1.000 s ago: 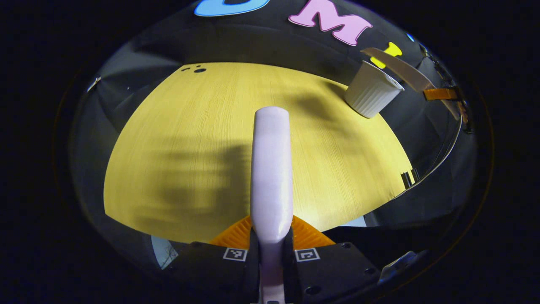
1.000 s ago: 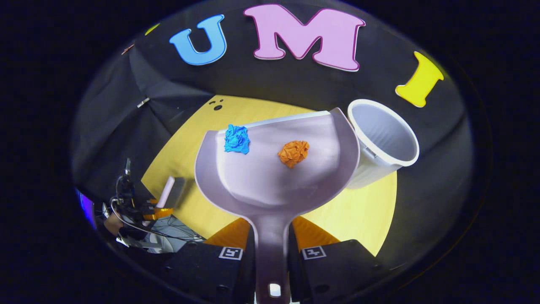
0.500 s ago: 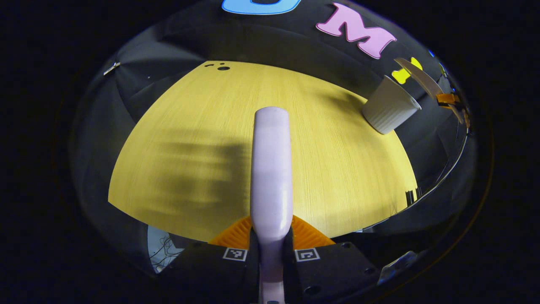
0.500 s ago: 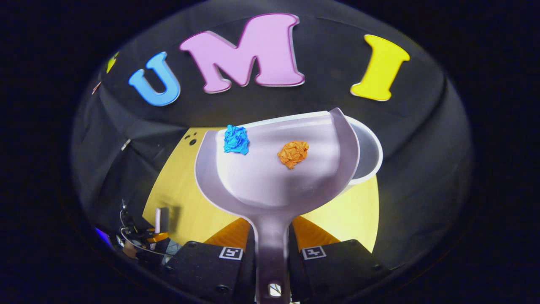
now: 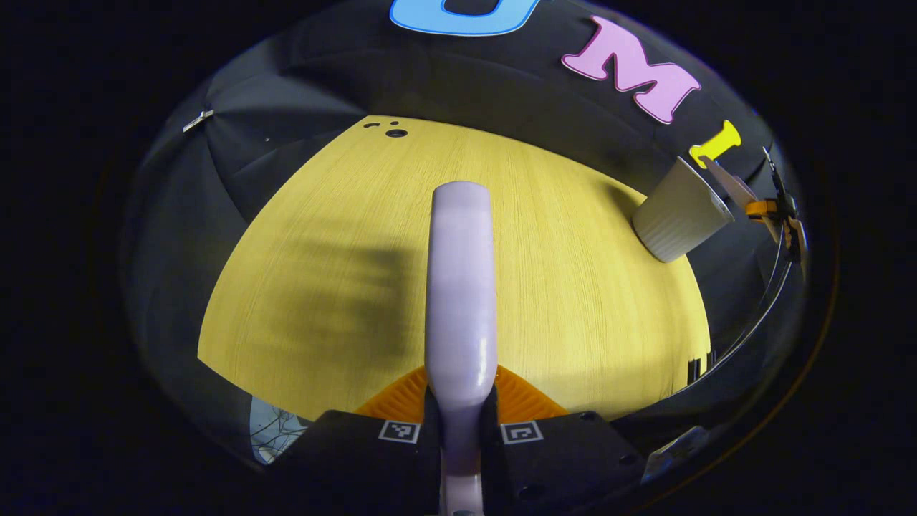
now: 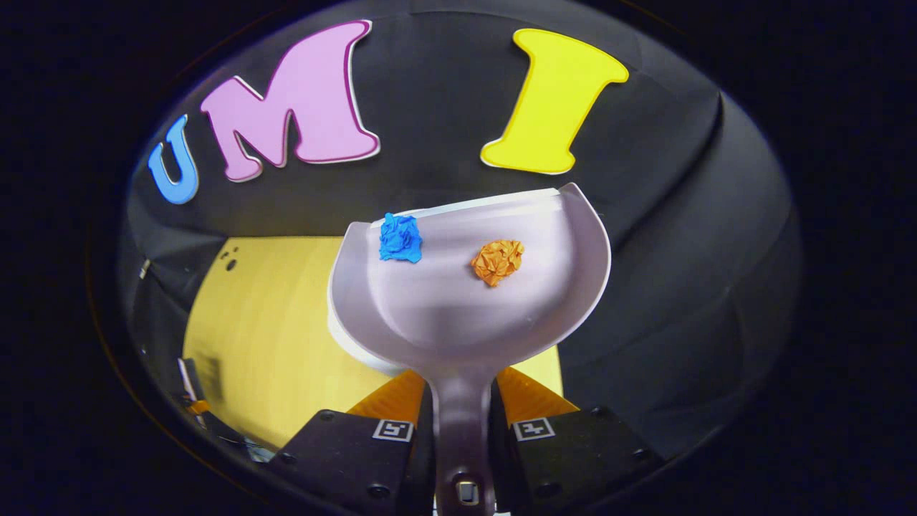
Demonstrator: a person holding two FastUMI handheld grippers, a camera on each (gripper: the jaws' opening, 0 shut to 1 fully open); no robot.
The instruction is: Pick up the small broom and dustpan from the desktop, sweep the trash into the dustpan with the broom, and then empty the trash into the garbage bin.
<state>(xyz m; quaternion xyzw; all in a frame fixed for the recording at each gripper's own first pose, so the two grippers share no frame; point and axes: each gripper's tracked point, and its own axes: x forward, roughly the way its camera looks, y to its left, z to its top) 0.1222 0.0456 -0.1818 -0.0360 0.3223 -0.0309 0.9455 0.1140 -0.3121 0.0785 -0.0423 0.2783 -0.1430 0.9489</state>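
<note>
Between your right gripper's [image 6: 462, 430] fingers the dustpan [image 6: 466, 301] handle sits pinched, blue paper ball [image 6: 400, 238] and orange paper ball [image 6: 498, 261] aboard; your left gripper [image 5: 461, 423] pinches the broom handle [image 5: 461, 287] above the tabletop [image 5: 573, 287]. Sweeping looks done; tipping into the garbage bin [image 5: 679, 212] remains.

Dustpan [image 6: 458, 301] glossy smooth plastic; trash [image 6: 498, 261] crumpled paper; desktop [image 5: 573, 287] matt wood grain.

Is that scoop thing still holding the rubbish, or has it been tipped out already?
Still holding it. A blue paper ball and an orange paper ball lie inside the dustpan, gripped by its handle in the right gripper.
</note>
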